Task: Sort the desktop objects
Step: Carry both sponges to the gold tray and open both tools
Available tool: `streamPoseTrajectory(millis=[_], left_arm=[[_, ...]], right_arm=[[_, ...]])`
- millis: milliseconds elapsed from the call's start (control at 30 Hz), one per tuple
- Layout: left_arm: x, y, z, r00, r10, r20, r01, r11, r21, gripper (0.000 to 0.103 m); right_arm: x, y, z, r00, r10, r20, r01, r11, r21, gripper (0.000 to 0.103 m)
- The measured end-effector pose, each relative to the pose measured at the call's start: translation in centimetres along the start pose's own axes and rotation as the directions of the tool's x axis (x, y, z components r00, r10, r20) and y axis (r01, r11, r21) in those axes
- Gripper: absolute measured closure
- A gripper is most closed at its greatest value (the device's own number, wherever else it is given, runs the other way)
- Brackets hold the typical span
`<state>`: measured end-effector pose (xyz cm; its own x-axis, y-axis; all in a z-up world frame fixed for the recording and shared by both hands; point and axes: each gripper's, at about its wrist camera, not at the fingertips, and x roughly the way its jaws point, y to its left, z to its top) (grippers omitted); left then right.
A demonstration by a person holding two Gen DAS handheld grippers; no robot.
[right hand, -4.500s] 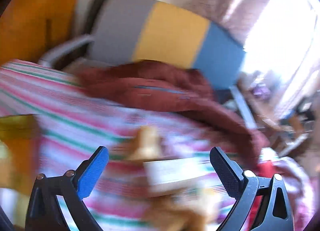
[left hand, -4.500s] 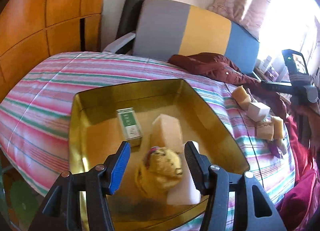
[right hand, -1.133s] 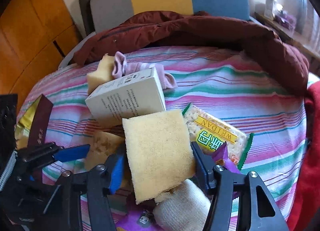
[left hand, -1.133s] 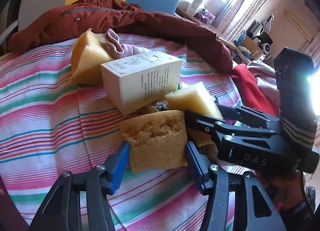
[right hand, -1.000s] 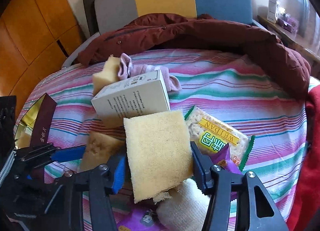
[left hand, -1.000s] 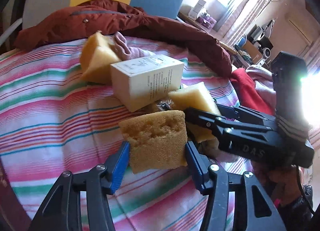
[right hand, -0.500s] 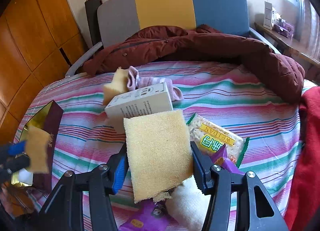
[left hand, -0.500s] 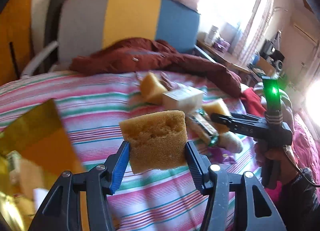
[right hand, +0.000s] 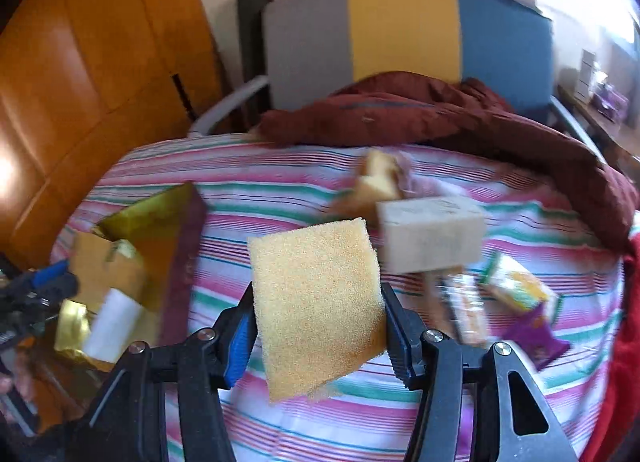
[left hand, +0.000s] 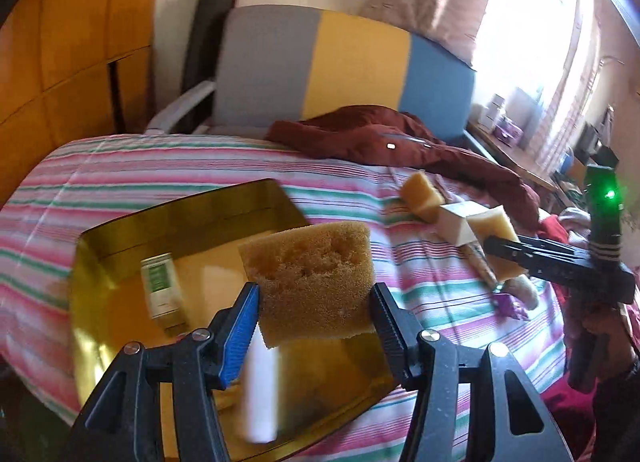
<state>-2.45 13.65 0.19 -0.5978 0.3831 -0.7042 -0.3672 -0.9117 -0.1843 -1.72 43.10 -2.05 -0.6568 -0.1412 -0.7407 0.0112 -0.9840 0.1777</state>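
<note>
Your left gripper (left hand: 314, 304), clamping the brown sponge (left hand: 310, 276), hangs over the gold tray (left hand: 188, 214) at frame centre, while your right gripper (right hand: 316, 320), clamping the yellow sponge (right hand: 316, 302), sits further right.

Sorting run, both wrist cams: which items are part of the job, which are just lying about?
In the job:
- brown sponge in left hand-held gripper
- yellow sponge in right hand-held gripper
- gold tray
- white box, snack packets on the striped cloth

Lying about:
- maroon jacket
- chair
</note>
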Motion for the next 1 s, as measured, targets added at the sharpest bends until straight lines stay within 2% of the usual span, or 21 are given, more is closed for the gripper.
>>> streamPoseTrajectory(millis=[333, 567, 633, 767, 900, 967, 1000], left_arm=[[-1.5, 6.6, -2.7, 0.997, 0.081, -0.01, -0.082, 0.99, -0.115, 0.046], [-1.5, 11.5, -4.1, 0.993, 0.112, -0.031, -0.116, 0.969, -0.217, 0.045], [-1.3, 13.0, -3.7, 0.993, 0.114, -0.022, -0.116, 0.961, -0.252, 0.044], [-0.3, 14.6, -2.2, 0.99, 0.135, -0.024, -0.137, 0.956, -0.26, 0.043], [0.4, 15.5, -0.9, 0.987, 0.16, -0.031, -0.162, 0.951, -0.262, 0.039], [0.5, 15.8, -0.6, 0.986, 0.162, -0.038, -0.166, 0.948, -0.272, 0.033], [0.5, 15.8, -0.6, 0.984, 0.175, -0.038, -0.179, 0.947, -0.269, 0.026]], right_arm=[[2.3, 10.9, 0.7, 0.987, 0.16, -0.031, -0.161, 0.986, -0.043, 0.046], [5.5, 16.9, 1.7, 0.977, 0.191, -0.1, -0.199, 0.976, -0.083, 0.046], [6.5, 18.0, 2.4, 0.974, 0.192, -0.119, -0.202, 0.976, -0.085, 0.046], [8.9, 20.2, 4.2, 0.974, 0.179, -0.138, -0.189, 0.979, -0.071, 0.046], [10.4, 21.5, 6.0, 0.973, 0.193, -0.13, -0.199, 0.979, -0.036, 0.039], [11.0, 22.0, 6.6, 0.969, 0.212, -0.128, -0.216, 0.976, -0.023, 0.027], [11.2, 22.2, 6.8, 0.969, 0.211, -0.125, -0.215, 0.976, -0.017, 0.016]])
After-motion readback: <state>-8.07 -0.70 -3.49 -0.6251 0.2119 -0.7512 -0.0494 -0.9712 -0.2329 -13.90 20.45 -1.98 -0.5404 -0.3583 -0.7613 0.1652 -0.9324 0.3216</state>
